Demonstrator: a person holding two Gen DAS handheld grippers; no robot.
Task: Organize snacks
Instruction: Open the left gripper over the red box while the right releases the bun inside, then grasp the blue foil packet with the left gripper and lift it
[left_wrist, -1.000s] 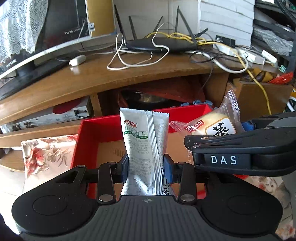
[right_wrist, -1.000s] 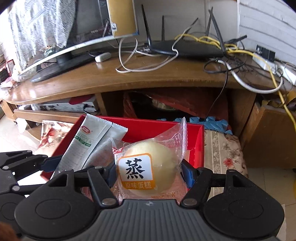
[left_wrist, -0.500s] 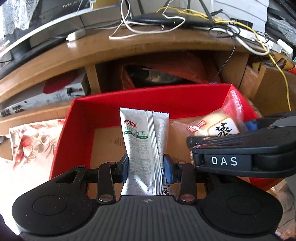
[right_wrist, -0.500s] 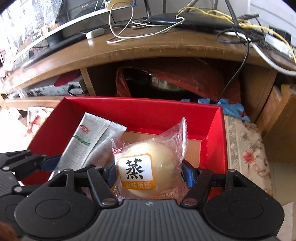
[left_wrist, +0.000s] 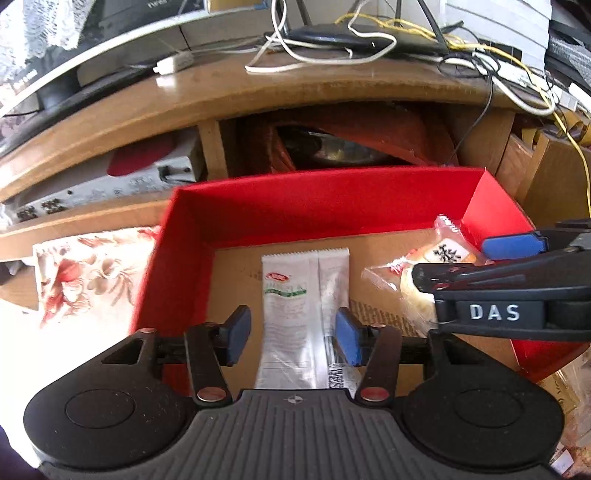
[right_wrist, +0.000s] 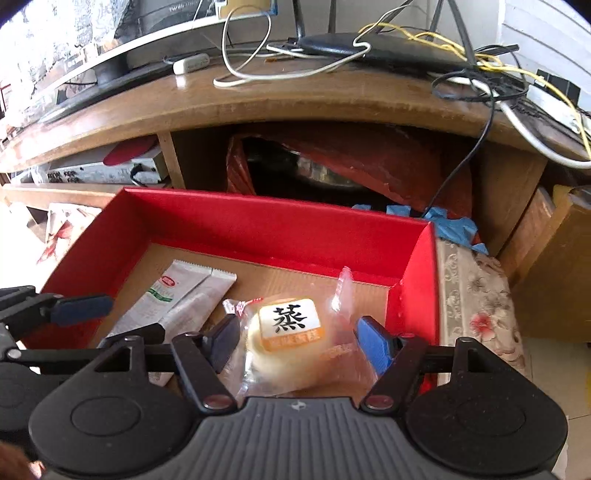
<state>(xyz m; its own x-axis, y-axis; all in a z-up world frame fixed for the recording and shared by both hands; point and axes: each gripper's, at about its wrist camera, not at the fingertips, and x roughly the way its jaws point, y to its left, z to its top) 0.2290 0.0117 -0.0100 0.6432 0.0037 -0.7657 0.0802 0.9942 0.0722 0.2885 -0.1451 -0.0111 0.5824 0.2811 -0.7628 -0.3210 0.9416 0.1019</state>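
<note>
Both tongs have sunk into the red box (left_wrist: 332, 206) and are opening.
Left tongs (left_wrist: 293, 334) straddle the upright-pointing sachet (left_wrist: 303, 306), pads apart; right tongs (right_wrist: 301, 345) loosely flank the bun (right_wrist: 291, 339).

A red box (right_wrist: 236, 225) with a cardboard floor holds two snacks lying side by side: a white sachet (left_wrist: 304, 306) toward the left and a wrapped steamed cake (right_wrist: 291, 339) toward the right, their edges close together. The box rests on a floral cloth (right_wrist: 476, 299) that shows on both sides of it. Behind stands a wooden counter (right_wrist: 295, 99) bearing a router (right_wrist: 369, 46), tangled cables (right_wrist: 251, 74) and a monitor base (right_wrist: 110, 79).
</note>
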